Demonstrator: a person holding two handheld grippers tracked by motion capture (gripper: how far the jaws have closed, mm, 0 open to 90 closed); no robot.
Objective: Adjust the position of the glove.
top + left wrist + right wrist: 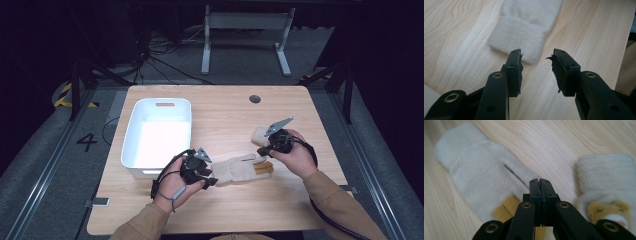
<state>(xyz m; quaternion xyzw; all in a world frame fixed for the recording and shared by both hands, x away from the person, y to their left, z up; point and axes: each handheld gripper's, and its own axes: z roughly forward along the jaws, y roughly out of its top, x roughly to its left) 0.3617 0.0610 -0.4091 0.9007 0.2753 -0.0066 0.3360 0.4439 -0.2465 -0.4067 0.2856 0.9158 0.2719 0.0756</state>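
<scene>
A cream mitten (235,169) lies flat near the middle of the wooden table, its ribbed cuff (524,30) toward my left gripper (212,181). That gripper (537,56) is open, its tips just short of the cuff, with nothing between them. My right gripper (262,150) is shut and hovers at the mitten's finger end. In the right gripper view its closed jaws (539,181) hold nothing and sit above the mitten (481,177), beside a yellow patch (505,207). A second cream mitten (606,180) with a bear face (610,213) lies to the right (260,134).
A white plastic bin (131,131) stands empty on the left half of the table, close to my left hand. A round cable hole (255,99) sits near the far edge. Bare wood (225,115) stretches between the bin and the mittens.
</scene>
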